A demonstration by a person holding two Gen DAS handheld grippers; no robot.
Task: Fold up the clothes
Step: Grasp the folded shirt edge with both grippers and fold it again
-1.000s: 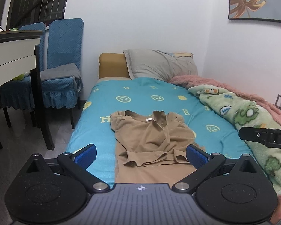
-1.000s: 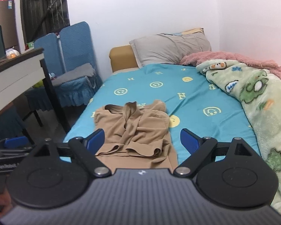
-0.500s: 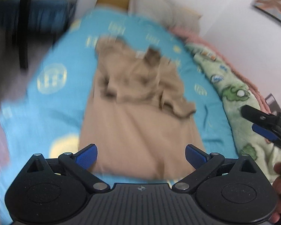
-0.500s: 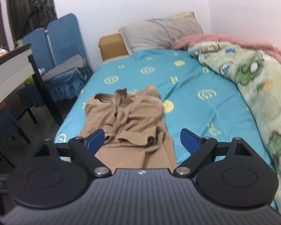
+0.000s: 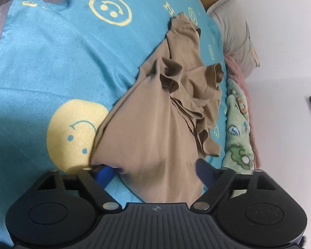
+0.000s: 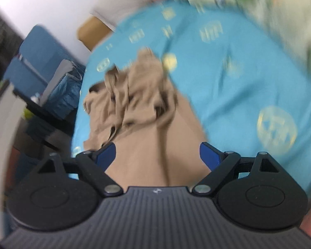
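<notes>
Straddling shirt [image 5: 155,137] hem, both tools wide.

Tan-brown crumpled knit garment [image 5: 155,128] is showing plain, no print. Turquoise cotton bedsheet [image 5: 51,62] is carrying pale yellow smiley faces and letters — one solid yellow smiley disc [image 5: 76,132] with blue features. Fleece blanket [image 5: 237,137] is reading pale green with cartoon patches — pink fuzzy edge. Pillow [image 5: 234,29] is grey. Gripper pads [image 6: 209,155] are showing blue on black arms.
</notes>
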